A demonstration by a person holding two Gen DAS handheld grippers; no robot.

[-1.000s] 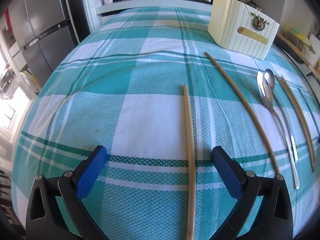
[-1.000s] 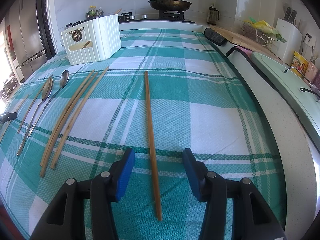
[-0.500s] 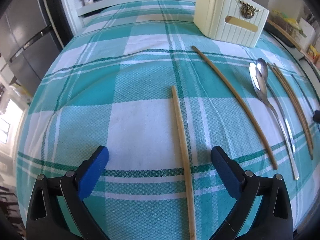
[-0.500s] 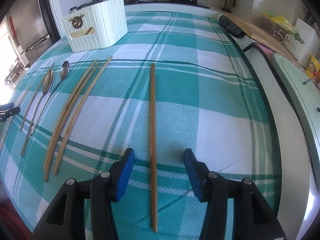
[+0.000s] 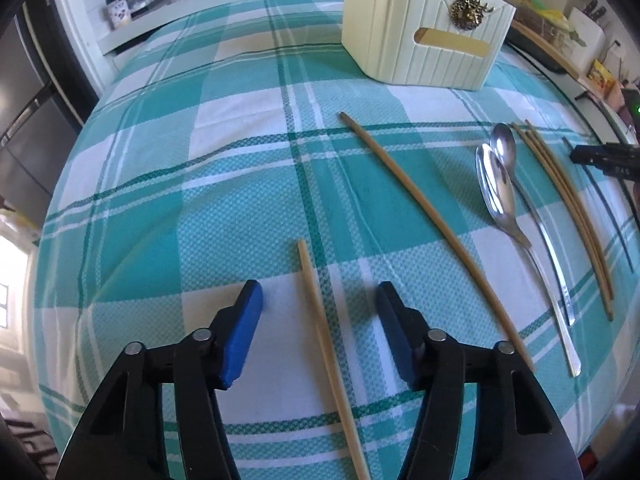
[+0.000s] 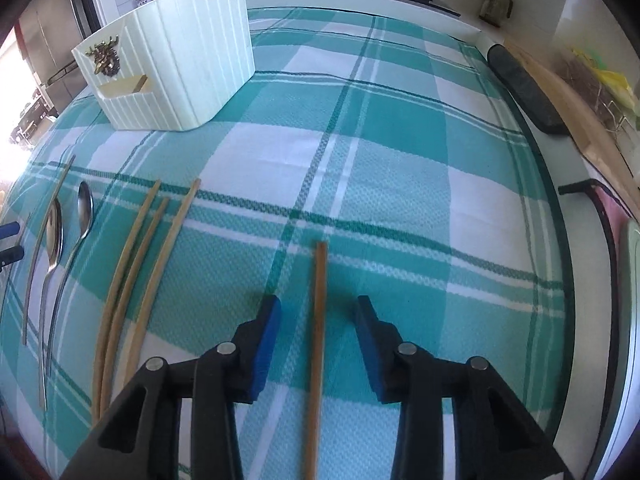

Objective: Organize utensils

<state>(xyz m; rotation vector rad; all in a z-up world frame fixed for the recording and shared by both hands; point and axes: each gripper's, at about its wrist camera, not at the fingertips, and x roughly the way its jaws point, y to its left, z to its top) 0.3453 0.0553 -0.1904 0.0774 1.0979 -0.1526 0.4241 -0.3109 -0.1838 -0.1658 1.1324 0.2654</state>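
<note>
My left gripper (image 5: pixel 318 296) is open, low over the checked cloth, its blue pads on either side of a pale chopstick (image 5: pixel 324 344). A second chopstick (image 5: pixel 424 216), two steel spoons (image 5: pixel 500 196) and a bundle of chopsticks (image 5: pixel 568 208) lie to its right. My right gripper (image 6: pixel 318 310) is open, its pads straddling a darker brown chopstick (image 6: pixel 318 328). Three chopsticks (image 6: pixel 140 272) and the spoons (image 6: pixel 56 236) lie to its left. The cream ribbed holder (image 5: pixel 424 24) stands at the far side, also in the right wrist view (image 6: pixel 176 60).
The table edge runs along the right (image 6: pixel 560 208) with a counter, a dark pad (image 6: pixel 524 88) and a sink rim beyond. Jars (image 5: pixel 120 12) and a stove stand at the back. A fridge (image 5: pixel 24 92) is at the left.
Both grippers have moved forward and lower along their chopsticks. The left jaws have narrowed around the pale chopstick; the holder looks closer in both views.
</note>
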